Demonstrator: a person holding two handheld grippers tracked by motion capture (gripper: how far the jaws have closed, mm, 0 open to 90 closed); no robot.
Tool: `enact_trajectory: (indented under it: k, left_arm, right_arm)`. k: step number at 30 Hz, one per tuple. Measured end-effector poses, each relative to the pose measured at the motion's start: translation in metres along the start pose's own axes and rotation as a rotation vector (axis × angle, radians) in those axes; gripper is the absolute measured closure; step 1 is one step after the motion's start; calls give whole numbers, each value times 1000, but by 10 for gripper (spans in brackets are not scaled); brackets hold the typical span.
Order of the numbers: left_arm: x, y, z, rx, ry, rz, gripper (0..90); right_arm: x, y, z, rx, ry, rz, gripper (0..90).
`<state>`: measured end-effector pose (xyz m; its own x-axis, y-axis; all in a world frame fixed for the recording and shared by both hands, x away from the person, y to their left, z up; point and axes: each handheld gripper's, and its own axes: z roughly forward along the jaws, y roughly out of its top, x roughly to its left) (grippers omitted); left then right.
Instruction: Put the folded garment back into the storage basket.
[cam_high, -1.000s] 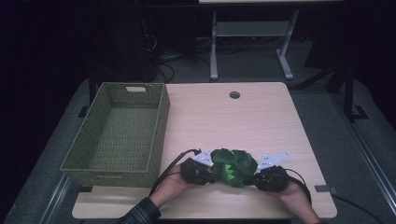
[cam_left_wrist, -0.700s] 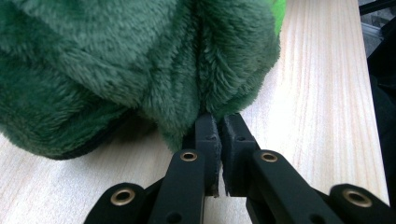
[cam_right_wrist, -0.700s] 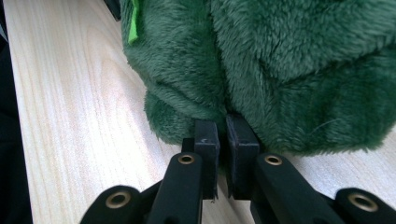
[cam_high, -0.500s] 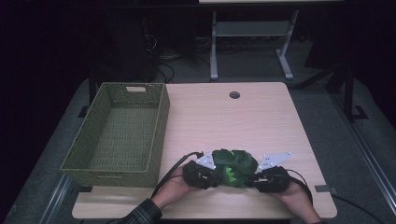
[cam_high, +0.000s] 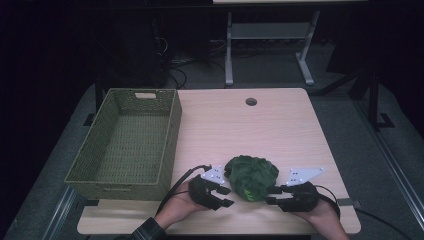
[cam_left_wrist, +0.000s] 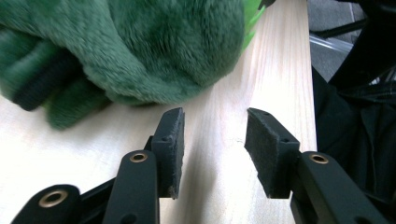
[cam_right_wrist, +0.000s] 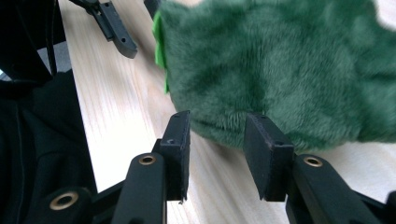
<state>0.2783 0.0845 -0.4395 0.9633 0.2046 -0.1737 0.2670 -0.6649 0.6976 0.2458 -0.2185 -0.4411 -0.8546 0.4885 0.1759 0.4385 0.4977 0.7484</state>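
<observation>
Change: both grippers have drawn back from the green plush toy (cam_high: 251, 177), which they flanked closely a second ago; their fingers have just been opening.
Toy look: dark green shaggy fur, rounded lump, bright green patch at its near edge.
Toy place: near edge of the worktop (cam_high: 280, 125), between the grippers, right of the woven basket (cam_high: 120, 172).
Left gripper (cam_high: 224, 191): fingers spread, nothing between them.
Right gripper (cam_high: 272, 196): fingers spread, just short of the fur.
</observation>
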Motion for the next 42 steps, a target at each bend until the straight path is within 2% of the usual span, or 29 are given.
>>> enact_trajectory:
  k: [3,6,10,12,15,17,18,22,25,28,31,35,38,42]
  left_arm:
    - [2,6,-8,-31,19,7,620]
    - [8,16,-14,-62,39,6,702]
    - [16,26,-9,-62,66,8,781]
    - [20,28,-2,-41,79,1,805]
    - [27,28,12,17,124,-10,829]
    - [32,26,19,45,129,-21,839]
    - [33,26,23,48,134,-33,841]
    - [38,24,30,68,144,-38,849]
    - [37,24,35,81,152,-31,849]
    - [36,24,39,116,163,9,849]
    - [36,24,37,110,161,-2,840]
    - [32,23,26,72,141,-35,813]
    - [27,21,15,53,120,-42,815]
    - [19,19,6,45,86,-45,835]
  right_arm:
    - [0,4,-7,-31,-12,-9,633]
    - [-4,8,-11,-53,-35,-5,707]
    - [-11,12,-8,-38,-63,5,815]
    - [-15,12,-2,-13,-76,11,842]
    - [-20,10,5,16,-84,12,856]
    - [-23,7,11,45,-85,21,864]
    - [-24,6,14,52,-84,29,870]
    - [-28,4,23,84,-88,29,877]
    - [-28,4,27,85,-85,22,881]
    - [-28,3,33,106,-83,16,891]
    - [-27,2,36,121,-84,12,891]
    - [-27,1,28,122,-102,15,881]
    - [-32,-2,16,102,-108,41,882]
    - [-43,0,-4,50,-146,57,887]
